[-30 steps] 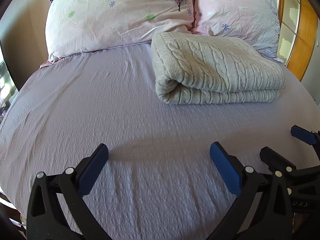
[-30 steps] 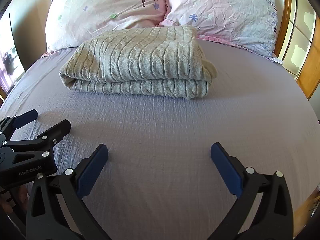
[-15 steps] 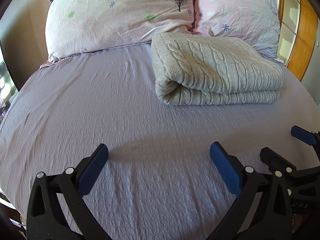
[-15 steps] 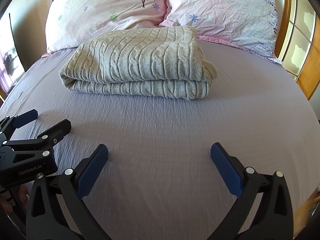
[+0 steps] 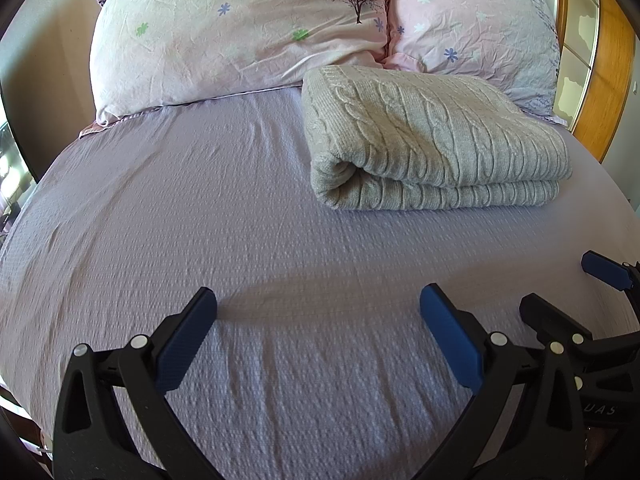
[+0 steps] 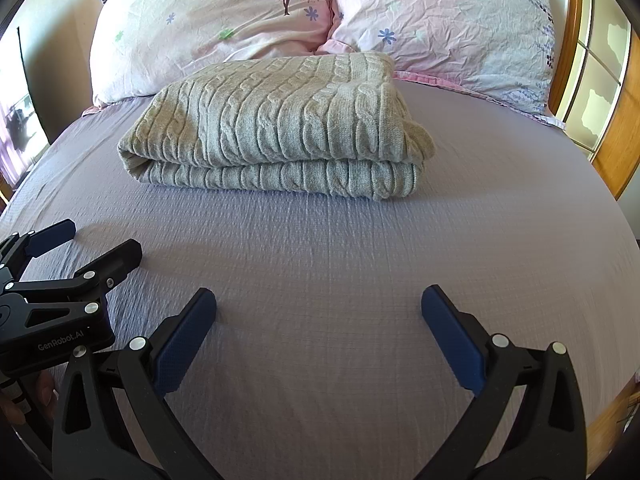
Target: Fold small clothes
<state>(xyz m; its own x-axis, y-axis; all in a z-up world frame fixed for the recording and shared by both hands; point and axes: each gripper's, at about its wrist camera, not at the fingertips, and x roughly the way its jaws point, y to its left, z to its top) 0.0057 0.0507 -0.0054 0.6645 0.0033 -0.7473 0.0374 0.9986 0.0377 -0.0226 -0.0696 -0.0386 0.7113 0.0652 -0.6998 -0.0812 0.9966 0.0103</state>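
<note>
A grey cable-knit sweater (image 5: 424,136) lies folded in a thick rectangle on the lilac bed sheet (image 5: 200,208), close to the pillows. It also shows in the right wrist view (image 6: 280,128), centred and far ahead. My left gripper (image 5: 318,304) is open and empty, low over the sheet, well short of the sweater. My right gripper (image 6: 318,304) is open and empty, also over bare sheet. Each gripper shows at the edge of the other's view: the right one (image 5: 568,292), the left one (image 6: 96,240).
Two pink flowered pillows (image 6: 224,20) (image 6: 448,20) lie at the head of the bed behind the sweater. A wooden-framed panel (image 6: 612,92) stands along the right side. The bed's near right edge (image 6: 624,384) is close to my right gripper.
</note>
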